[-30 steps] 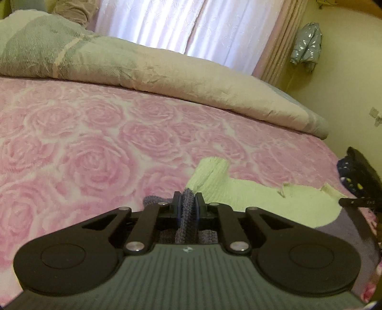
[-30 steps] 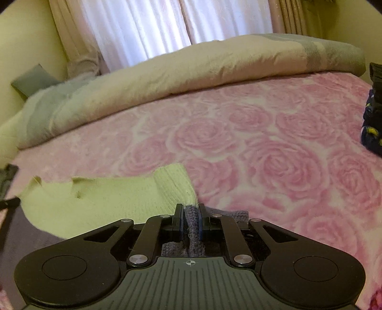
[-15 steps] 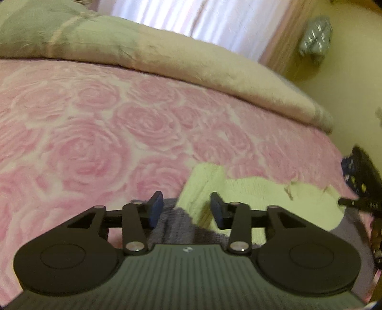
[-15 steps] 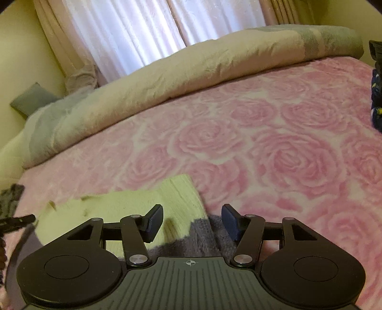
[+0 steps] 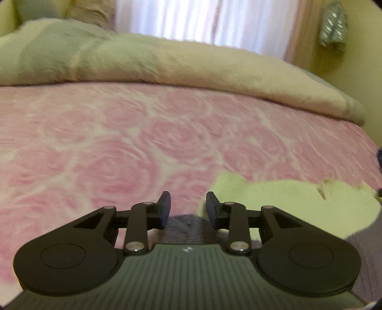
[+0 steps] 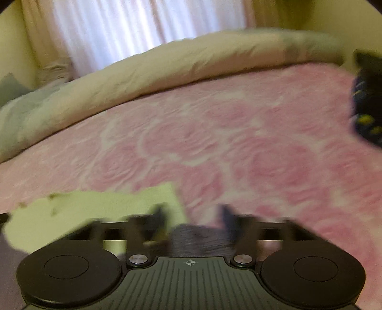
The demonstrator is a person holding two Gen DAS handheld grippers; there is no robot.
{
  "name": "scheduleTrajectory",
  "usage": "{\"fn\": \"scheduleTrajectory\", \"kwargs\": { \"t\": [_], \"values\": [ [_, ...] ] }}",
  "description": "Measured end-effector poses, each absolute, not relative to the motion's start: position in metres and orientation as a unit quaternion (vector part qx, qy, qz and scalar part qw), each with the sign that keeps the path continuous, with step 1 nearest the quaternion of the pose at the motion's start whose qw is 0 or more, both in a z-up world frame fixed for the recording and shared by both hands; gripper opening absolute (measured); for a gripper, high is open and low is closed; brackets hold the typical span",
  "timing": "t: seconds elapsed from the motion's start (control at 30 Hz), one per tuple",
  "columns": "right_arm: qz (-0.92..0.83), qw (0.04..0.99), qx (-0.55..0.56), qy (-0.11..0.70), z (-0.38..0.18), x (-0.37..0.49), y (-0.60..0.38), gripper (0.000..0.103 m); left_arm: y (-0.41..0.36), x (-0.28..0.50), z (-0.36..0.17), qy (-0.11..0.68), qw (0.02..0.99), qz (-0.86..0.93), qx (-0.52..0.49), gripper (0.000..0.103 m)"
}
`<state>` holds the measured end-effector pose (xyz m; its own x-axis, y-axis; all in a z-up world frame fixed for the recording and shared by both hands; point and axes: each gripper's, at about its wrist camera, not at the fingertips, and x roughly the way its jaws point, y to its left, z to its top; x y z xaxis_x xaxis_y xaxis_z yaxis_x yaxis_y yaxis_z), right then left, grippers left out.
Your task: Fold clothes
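A knitted garment in pale green [image 5: 281, 200] and grey-purple [image 5: 188, 226] lies flat on the pink rose bedspread [image 5: 119, 147]. My left gripper [image 5: 188, 206] hovers over its grey hem, jaws opening, with nothing pressed between the pads. In the right wrist view the same garment shows its green part [image 6: 95, 214] at the left and its grey hem [image 6: 195, 240] under my right gripper [image 6: 193, 217]. That gripper is blurred, its jaws opening wide, with the hem lying loose below them.
A rolled beige and grey duvet [image 5: 167, 62] runs along the far side of the bed below white curtains [image 5: 203, 21]. A dark patterned item [image 6: 367, 105] lies at the bed's right edge. A silver jacket [image 5: 333, 26] hangs on the yellow wall.
Both grippers were shut on the grey hem a second ago and have let it go, jaws spreading apart. The hem now lies on the bed. Both cameras have tilted slightly.
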<state>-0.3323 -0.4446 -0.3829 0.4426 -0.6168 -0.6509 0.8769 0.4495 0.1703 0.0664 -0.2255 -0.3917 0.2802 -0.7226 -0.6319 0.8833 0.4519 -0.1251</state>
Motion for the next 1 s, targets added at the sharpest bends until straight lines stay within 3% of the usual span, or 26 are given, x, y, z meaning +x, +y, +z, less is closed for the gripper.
{"fn": "scheduleTrajectory", "kwargs": {
  "t": [0.13, 0.3, 0.5, 0.63, 0.7, 0.73, 0.83, 0.87, 0.9, 1.0],
  "values": [
    [-0.451, 0.836, 0.18, 0.257, -0.356, -0.332, -0.4, 0.07, -0.196, 0.037, -0.367, 0.288, 0.77, -0.554, 0.132, 0.016],
    [-0.36, 0.882, 0.132, 0.274, -0.35, -0.311, -0.333, 0.07, -0.184, -0.034, -0.351, 0.262, 0.683, -0.663, 0.161, 0.016],
    [-0.307, 0.892, 0.098, 0.319, -0.383, -0.265, -0.301, 0.07, -0.215, -0.092, -0.383, 0.219, 0.66, -0.679, 0.236, 0.018],
    [-0.315, 0.891, 0.1, 0.312, -0.398, -0.285, -0.31, 0.07, -0.204, -0.078, -0.406, 0.197, 0.694, -0.646, 0.251, 0.018],
    [-0.316, 0.892, 0.112, 0.304, -0.397, -0.305, -0.315, 0.07, -0.191, -0.058, -0.405, 0.204, 0.713, -0.626, 0.241, 0.005],
    [-0.318, 0.892, 0.116, 0.3, -0.396, -0.314, -0.317, 0.069, -0.184, -0.047, -0.404, 0.209, 0.72, -0.62, 0.234, 0.004],
    [-0.328, 0.892, 0.12, 0.288, -0.393, -0.338, -0.316, 0.063, -0.161, -0.012, -0.401, 0.24, 0.743, -0.591, 0.203, 0.003],
    [-0.332, 0.891, 0.121, 0.284, -0.393, -0.345, -0.315, 0.054, -0.151, -0.003, -0.4, 0.256, 0.742, -0.591, 0.186, 0.003],
    [-0.338, 0.89, 0.123, 0.279, -0.391, -0.352, -0.314, 0.052, -0.14, 0.005, -0.396, 0.277, 0.739, -0.592, 0.164, 0.003],
    [-0.377, 0.872, 0.161, 0.268, -0.382, -0.368, -0.306, 0.052, -0.114, 0.004, -0.381, 0.279, 0.749, -0.581, 0.153, 0.006]
  ]
}}
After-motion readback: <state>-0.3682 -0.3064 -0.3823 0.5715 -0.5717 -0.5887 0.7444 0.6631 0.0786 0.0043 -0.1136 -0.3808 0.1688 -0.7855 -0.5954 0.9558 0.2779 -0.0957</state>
